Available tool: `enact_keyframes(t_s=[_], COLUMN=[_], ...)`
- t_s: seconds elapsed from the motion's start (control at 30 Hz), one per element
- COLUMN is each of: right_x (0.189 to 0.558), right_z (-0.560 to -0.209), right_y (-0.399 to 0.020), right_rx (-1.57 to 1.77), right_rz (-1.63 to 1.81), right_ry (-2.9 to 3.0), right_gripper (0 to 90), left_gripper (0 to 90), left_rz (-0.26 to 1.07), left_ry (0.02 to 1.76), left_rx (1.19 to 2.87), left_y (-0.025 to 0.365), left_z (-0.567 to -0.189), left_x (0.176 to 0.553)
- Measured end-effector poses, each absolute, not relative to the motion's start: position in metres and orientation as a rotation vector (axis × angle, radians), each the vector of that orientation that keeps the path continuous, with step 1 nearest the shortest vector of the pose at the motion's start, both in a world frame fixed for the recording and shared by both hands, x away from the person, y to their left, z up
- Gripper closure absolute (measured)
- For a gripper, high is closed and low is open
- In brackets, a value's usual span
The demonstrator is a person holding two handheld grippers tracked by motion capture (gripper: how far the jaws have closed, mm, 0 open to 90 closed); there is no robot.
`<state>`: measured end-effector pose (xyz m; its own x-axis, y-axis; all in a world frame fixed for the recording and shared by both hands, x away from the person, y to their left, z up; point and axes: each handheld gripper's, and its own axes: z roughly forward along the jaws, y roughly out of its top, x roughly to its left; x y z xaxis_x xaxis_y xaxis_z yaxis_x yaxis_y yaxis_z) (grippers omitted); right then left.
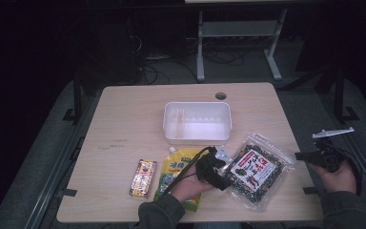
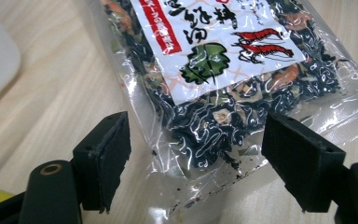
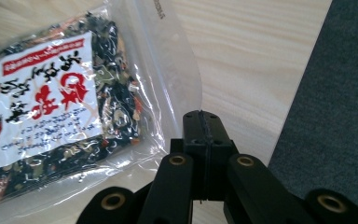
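A clear bag of dark dried seaweed with a white and red label (image 1: 257, 169) lies on the wooden table at the front right. My left gripper (image 1: 226, 179) rests at the bag's near-left corner. In the left gripper view its jaws (image 2: 196, 135) stand open on either side of that corner of the bag (image 2: 223, 70), and the pads do not press on it. My right gripper (image 1: 299, 155) hovers at the table's right edge, just past the bag. Its jaws (image 3: 205, 121) are shut with nothing between them, beside the bag's clear edge (image 3: 177, 79).
A white empty tub (image 1: 198, 139) sits in the middle of the table. A yellow pouch (image 1: 176, 167) lies under my left forearm, and a small red and yellow packet (image 1: 143, 177) lies to its left. Grey carpet (image 3: 335, 93) lies beyond the table's right edge.
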<state>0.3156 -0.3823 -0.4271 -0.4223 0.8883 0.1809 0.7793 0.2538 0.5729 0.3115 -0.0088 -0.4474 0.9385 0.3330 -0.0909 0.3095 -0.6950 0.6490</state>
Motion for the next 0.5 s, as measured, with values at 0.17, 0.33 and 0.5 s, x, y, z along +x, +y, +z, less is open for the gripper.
enact_keyframes(t_s=[0.17, 0.33, 0.5], right_x=[0.308, 0.304, 0.296], right_z=[-0.409, -0.395, -0.372], right_y=[-0.379, -0.375, -0.369], right_rx=[1.521, 1.475, 1.403], right_rz=[0.920, 0.932, 0.966], right_ry=[2.326, 2.322, 2.315], right_gripper=[90.0, 90.0, 90.0], left_gripper=[22.0, 20.8, 20.6], left_rz=[0.041, 0.013, -0.007], left_ry=[0.467, 0.473, 0.499], left_rx=[2.367, 2.335, 2.310], left_y=[-0.003, 0.001, 0.005], left_z=[-0.444, -0.441, -0.439], left_x=[0.316, 0.319, 0.326])
